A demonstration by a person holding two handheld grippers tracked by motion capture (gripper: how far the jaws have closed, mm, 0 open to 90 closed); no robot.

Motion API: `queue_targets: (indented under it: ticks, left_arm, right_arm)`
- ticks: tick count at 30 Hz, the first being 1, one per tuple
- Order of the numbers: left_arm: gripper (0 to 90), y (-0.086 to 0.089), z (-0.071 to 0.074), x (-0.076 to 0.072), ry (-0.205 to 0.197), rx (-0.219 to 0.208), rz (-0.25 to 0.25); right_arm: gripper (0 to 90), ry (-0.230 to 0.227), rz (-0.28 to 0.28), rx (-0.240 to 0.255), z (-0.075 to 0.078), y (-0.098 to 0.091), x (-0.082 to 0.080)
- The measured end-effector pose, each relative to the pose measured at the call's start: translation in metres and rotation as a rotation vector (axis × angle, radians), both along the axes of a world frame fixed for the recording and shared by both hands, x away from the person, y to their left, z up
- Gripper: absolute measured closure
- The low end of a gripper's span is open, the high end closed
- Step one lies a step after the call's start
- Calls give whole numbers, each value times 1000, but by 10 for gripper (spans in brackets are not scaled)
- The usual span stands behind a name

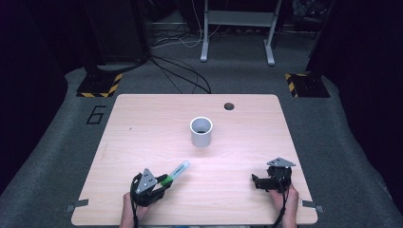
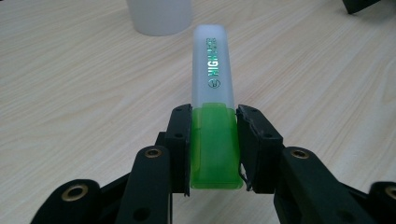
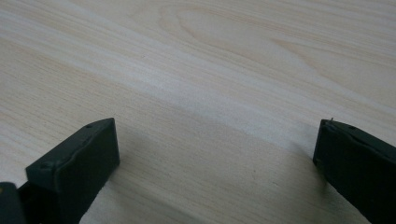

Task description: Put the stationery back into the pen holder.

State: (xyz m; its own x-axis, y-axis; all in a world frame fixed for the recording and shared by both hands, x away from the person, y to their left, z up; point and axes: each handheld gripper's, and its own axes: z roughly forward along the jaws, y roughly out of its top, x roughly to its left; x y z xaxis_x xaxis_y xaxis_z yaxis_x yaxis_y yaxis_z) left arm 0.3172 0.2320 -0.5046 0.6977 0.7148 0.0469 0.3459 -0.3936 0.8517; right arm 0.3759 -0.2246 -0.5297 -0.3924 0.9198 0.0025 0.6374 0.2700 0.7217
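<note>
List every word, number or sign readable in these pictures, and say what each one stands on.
"HIGH...", with the later letters too faint to read, after a small round logo: on the pale cap of the green highlighter held in the left tool.
"6": a dark mark on the grey floor left of the table.
Nothing else is readable.

cup [image 1: 201,132] sits on the counter [image 1: 142,123] near centre, slightly toward the far edge. cable hole [image 1: 229,106] behind it, to its right. highlighter [image 1: 174,173] in front of the cup, left, held in the left tongs [image 1: 164,183] at the near-left edge. right tongs [image 1: 260,183] near-right, well apart.
</note>
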Motion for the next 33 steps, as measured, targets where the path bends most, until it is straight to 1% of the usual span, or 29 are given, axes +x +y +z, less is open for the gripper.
queue_targets:
  ticks: [1,4,5,7,8,14,16,17,18,19,22,23,25,28,29,32,33]
  left_arm:
    - [671,1,0,0,7,1,-1]
    - [672,2,1,2,-1,5,-1]
    - [672,3,2,4,-9,6,2]
    - [672,4,4,5,-11,11,3]
    - [672,4,4,6,-19,9,8]
    - [672,5,9,10,-29,-2,15]
    - [672,6,10,10,-35,1,14]
    - [672,6,12,11,-47,10,17]
    - [671,6,13,12,-42,5,16]
    - [672,6,14,13,-50,5,17]
    - [672,7,18,14,-62,16,16]
    - [672,7,19,14,-63,13,18]
    - [672,8,22,16,-71,23,15]
    - [672,9,25,17,-75,22,18]
    - [672,9,28,19,-86,21,19]
    - [672,10,31,20,-98,-1,31]
    - [672,10,32,21,-104,6,30]
  right_arm:
    - [0,0,2,-2,0,0,0]
    - [0,0,4,-4,0,0,0]
    - [0,0,4,-4,0,0,0]
    - [0,1,3,-4,0,0,0]
    - [0,1,4,-4,0,0,0]
    - [0,1,3,-3,0,0,0]
    - [0,1,4,-3,0,-1,0]
    - [0,1,4,-3,0,-1,0]
    - [0,1,4,-3,0,-1,0]
    - [0,1,4,-3,0,-1,0]
    - [0,1,-2,1,0,0,0]
    - [0,0,-7,5,0,1,0]
    - [0,0,-7,5,0,1,0]
    - [0,0,-6,4,0,1,0]
    - [0,0,-7,5,0,1,0]
    - [0,0,-6,4,0,1,0]
    - [0,0,-6,4,0,1,0]
